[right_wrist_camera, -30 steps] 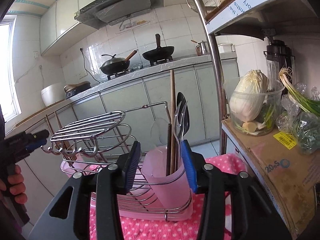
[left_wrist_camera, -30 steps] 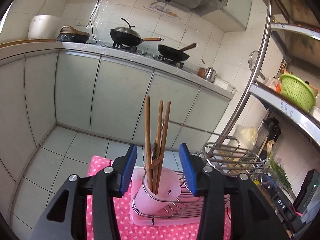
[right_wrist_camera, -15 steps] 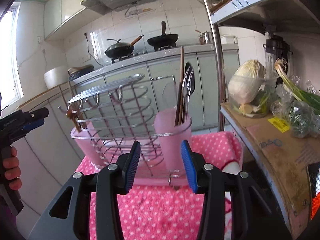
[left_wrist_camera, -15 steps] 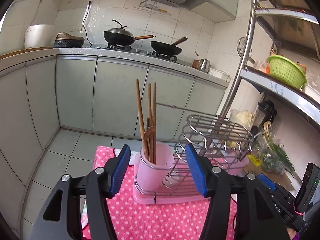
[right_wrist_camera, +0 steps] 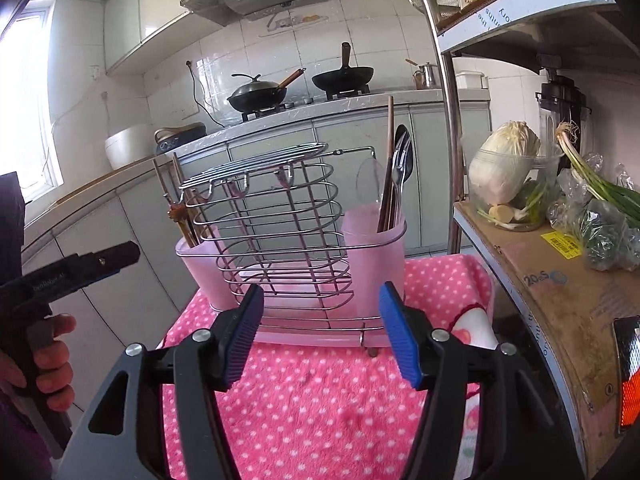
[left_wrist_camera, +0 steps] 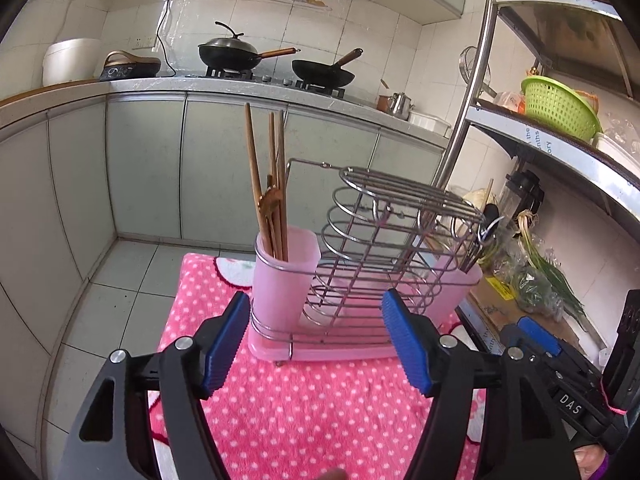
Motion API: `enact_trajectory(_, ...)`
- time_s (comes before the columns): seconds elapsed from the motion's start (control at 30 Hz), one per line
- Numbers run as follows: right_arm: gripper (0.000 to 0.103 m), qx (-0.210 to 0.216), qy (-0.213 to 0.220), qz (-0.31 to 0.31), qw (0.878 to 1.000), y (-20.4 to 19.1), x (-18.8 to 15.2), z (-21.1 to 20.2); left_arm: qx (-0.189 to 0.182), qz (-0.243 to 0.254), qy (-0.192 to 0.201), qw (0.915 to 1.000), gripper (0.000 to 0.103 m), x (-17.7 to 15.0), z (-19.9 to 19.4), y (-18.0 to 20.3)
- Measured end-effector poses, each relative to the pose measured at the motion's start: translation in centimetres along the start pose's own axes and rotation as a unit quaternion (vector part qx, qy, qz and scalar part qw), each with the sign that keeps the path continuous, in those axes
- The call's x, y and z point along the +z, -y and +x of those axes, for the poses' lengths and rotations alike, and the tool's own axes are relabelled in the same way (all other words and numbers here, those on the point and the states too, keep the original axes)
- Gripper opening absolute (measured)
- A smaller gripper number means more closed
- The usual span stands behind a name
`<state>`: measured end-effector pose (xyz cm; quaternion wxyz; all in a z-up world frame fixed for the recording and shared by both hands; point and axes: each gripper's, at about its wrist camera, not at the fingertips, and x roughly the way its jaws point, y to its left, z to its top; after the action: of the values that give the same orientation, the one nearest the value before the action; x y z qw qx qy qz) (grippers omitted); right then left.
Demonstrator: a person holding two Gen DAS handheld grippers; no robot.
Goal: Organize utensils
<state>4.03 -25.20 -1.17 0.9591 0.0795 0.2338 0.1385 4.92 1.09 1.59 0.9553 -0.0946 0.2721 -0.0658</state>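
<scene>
Left gripper (left_wrist_camera: 316, 338) hangs low over the pink dotted cloth (left_wrist_camera: 320, 408), its blue pads (left_wrist_camera: 224, 344) spread wide with nothing between them, and it sits short of the rack, not touching it. Right gripper (right_wrist_camera: 322, 330) is much the same from the other side: blue pads (right_wrist_camera: 400, 340) held well apart, gripping nothing, hovering just in front of the drainer. Between and beyond both pairs of tongs stands the wire utensil rack (left_wrist_camera: 396, 236), chrome loops stacked in its middle, set upright on a pink drip tray (left_wrist_camera: 320, 350) that rests on the cloth. At one end of the rack is a pink cup (left_wrist_camera: 286, 276) with wooden chopsticks (left_wrist_camera: 266, 184) standing up in it, leaning slightly; the right wrist view catches that same cup on its left side. At the other end, the second pink cup (right_wrist_camera: 374, 248) holds metal spoons (right_wrist_camera: 400, 168) and a long wooden stick (right_wrist_camera: 389, 148), all upright. To the right of the cloth runs a metal shelf unit (right_wrist_camera: 446, 92) with a cardboard-lined shelf (right_wrist_camera: 560, 288) carrying a tub of napa cabbage (right_wrist_camera: 504, 164) and bagged green onions (right_wrist_camera: 592, 188); a green basket (left_wrist_camera: 558, 106) sits on the shelf above. Behind it all, the counter (left_wrist_camera: 256, 88) carries two black woks (left_wrist_camera: 324, 74) on the stove and a white rice cooker (left_wrist_camera: 70, 60) at the far left. The person's fingers (right_wrist_camera: 48, 364) show at the left edge of the right view, wrapped round the other handle.
</scene>
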Motion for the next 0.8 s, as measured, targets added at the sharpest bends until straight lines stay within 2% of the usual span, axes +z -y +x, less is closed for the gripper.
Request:
enact_trajectory(0.3, 0.062, -0.016, -0.001, -0.031, 0.999, -1.7, -0.7, -0.8, 0.003, 0.008, -0.026, 0.9996, 0.067, -1.7, 0.2, 1.1)
enact_trajectory(0.8, 0.062, -0.020, -0.004, -0.033, 0.999, -1.9, -1.1, -1.4, 0.013, 0.009, -0.035, 0.9992, 0.067, -2.6, 0.3, 1.7)
